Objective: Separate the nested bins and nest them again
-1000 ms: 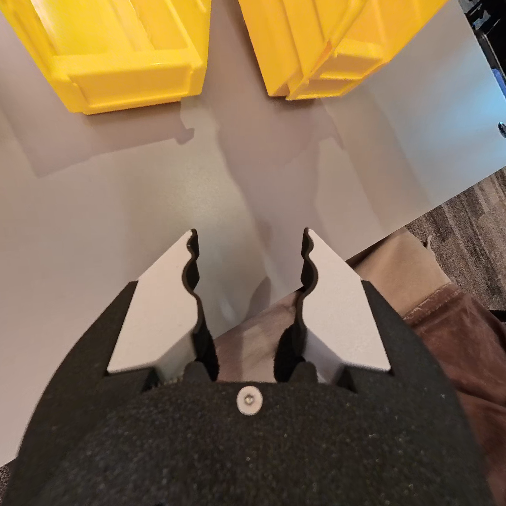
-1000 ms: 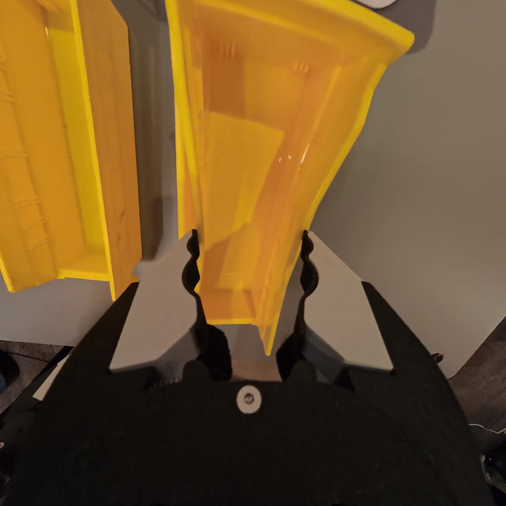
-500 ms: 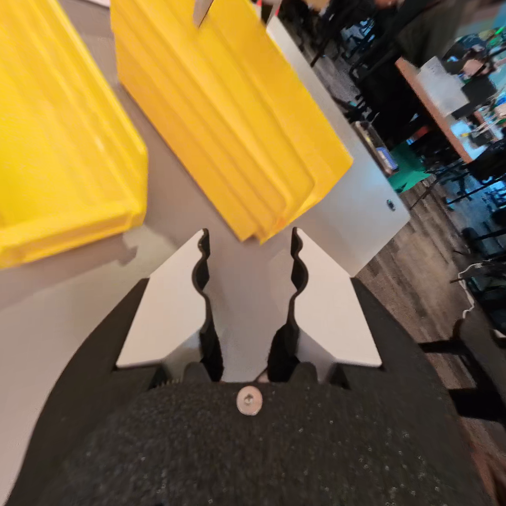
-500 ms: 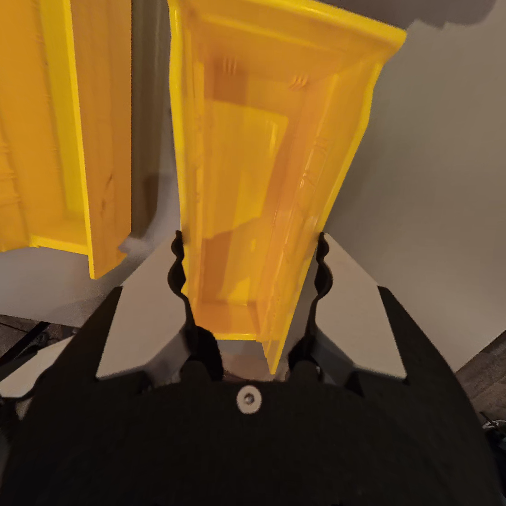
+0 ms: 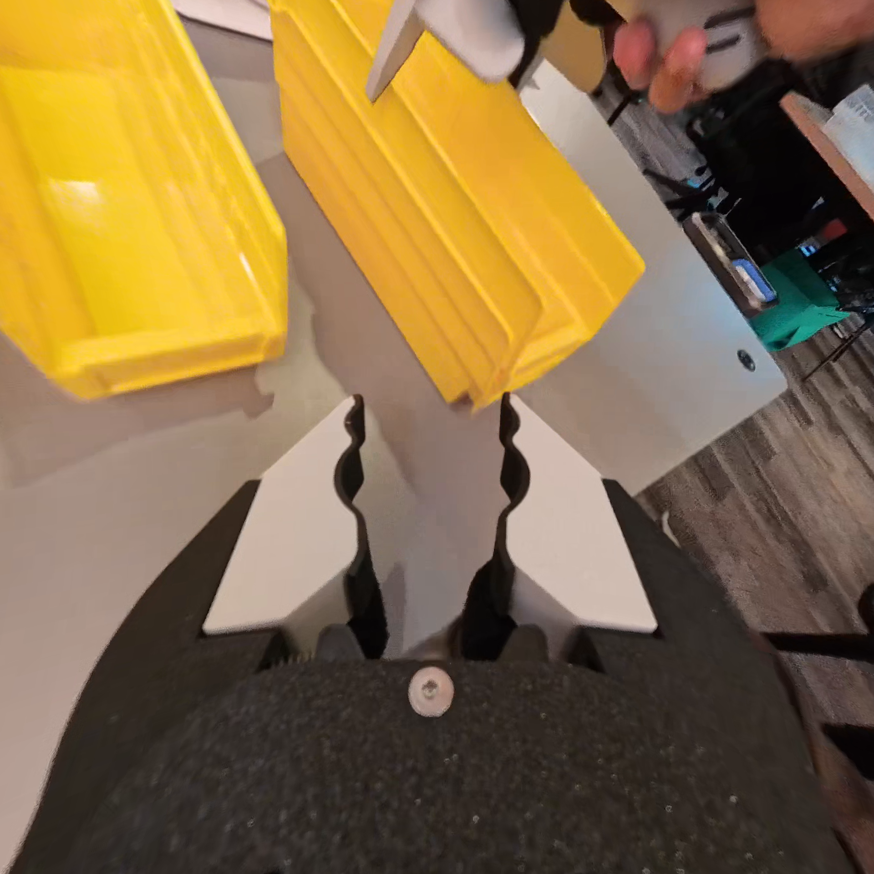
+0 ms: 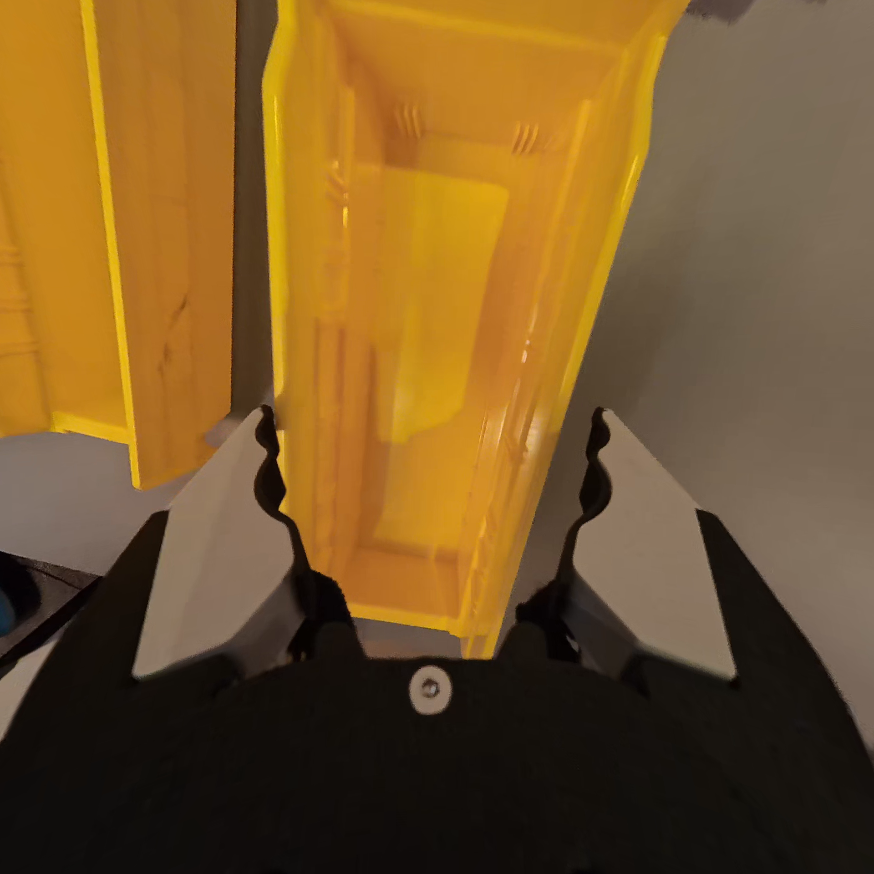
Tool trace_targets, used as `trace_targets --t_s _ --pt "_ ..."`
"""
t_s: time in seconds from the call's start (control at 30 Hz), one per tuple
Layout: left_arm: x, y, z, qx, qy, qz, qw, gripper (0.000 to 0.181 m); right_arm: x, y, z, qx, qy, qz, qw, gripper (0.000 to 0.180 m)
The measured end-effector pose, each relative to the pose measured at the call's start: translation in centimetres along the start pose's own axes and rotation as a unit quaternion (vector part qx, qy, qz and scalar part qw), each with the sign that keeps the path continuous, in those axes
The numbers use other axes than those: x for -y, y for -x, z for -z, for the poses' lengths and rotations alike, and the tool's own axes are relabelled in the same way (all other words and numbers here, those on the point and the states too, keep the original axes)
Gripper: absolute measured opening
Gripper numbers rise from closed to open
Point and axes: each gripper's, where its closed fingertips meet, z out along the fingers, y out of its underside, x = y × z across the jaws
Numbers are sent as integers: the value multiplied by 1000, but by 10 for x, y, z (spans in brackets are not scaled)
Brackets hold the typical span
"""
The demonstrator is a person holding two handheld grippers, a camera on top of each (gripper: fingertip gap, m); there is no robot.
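Yellow bins side by side on grey table [image 5: 662, 302], apart w/ a gap, so separation looks done, re-nesting left. Right gripper [image 6: 430, 416] spread wide around near end of right bin [image 6: 449, 284], fingers not pressing it, no grip. Left gripper [image 5: 430, 402] partly open, empty, tips just short of that bin's corner. Left bin [image 5: 118, 227] untouched

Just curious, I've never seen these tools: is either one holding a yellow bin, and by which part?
Neither. The right gripper straddles the right-hand bin's near end, jaws open; the left gripper is open and empty.
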Motion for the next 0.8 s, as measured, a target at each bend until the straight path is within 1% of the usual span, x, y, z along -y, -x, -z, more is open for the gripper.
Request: trace_targets --t_s 0.03,0.13,0.23,0.27,0.3,0.5,0.63,0.8 --pt "-11 1 9 4 2 -9 1000 55 -2 2 -1 7 -2 -5 1000 127" --pt "-40 14 21 32 13 -39 999 55 -4 8 -2 27 -7 -15 1000 113" --pt "-49 23 17 30 35 -46 998 55 -7 9 1 33 -6 -15 999 100" --pt "-51 24 15 27 40 -46 998 55 -8 11 2 41 -4 -20 999 91" --pt "-54 24 13 23 49 -47 997 55 -10 10 3 40 -1 -29 999 89" --pt "-62 17 7 18 68 -69 995 55 -24 3 9 42 28 -49 997 84" --pt "-66 12 3 15 80 -79 994 55 -24 -1 22 40 22 -58 997 84" --pt "-70 11 3 18 87 -84 992 55 -17 2 41 54 11 -65 996 82"
